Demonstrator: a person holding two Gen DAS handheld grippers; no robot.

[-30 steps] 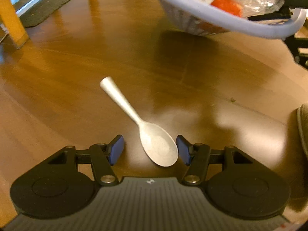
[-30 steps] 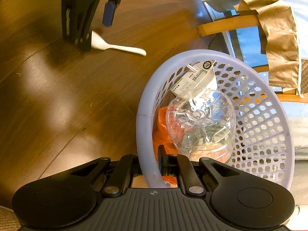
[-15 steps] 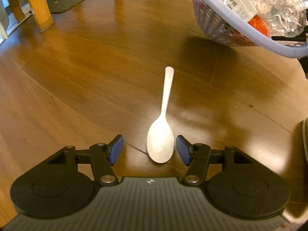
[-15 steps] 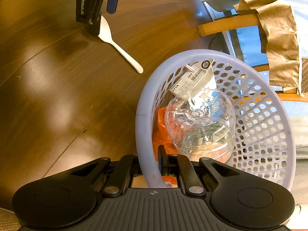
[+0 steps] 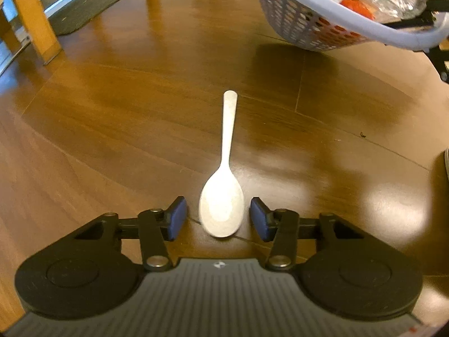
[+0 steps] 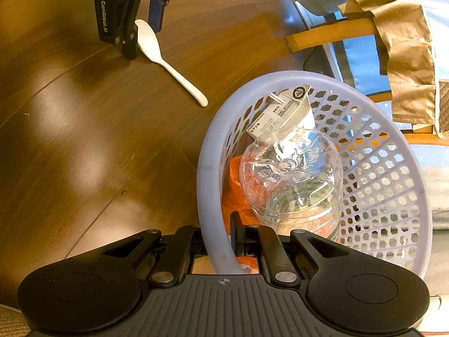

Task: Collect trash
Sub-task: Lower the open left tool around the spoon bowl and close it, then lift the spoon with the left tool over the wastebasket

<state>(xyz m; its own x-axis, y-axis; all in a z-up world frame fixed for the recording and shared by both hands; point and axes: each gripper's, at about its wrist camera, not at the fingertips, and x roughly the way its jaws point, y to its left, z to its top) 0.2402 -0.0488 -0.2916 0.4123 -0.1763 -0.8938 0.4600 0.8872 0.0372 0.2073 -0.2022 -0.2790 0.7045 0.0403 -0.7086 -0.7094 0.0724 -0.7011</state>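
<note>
A white plastic spoon (image 5: pixel 221 210) lies flat on the wooden floor, handle pointing away from me. My left gripper (image 5: pixel 218 219) points down over its bowl. The jaws are closing with the bowl between the blue pads (image 5: pixel 178 219), and a small gap shows on each side. In the right wrist view the same spoon (image 6: pixel 157 47) lies under the left gripper (image 6: pixel 143 33). My right gripper (image 6: pixel 224 244) is shut on the rim of a lavender perforated basket (image 6: pixel 207 151). The basket holds a crushed clear bottle (image 6: pixel 291 177), a white carton (image 6: pixel 280 112) and an orange wrapper (image 6: pixel 235 185).
The basket (image 5: pixel 336 2) hangs tilted at the upper right of the left wrist view. Wooden chair legs (image 5: pixel 33 19) and a dark mat (image 5: pixel 84 14) stand at the far left. A brown cloth (image 6: pixel 404 50) hangs over a wooden rail beyond the basket.
The left gripper swung round, so the spoon now lies straight ahead, and its pads have drawn closer to the bowl. The right gripper and basket kept still.
</note>
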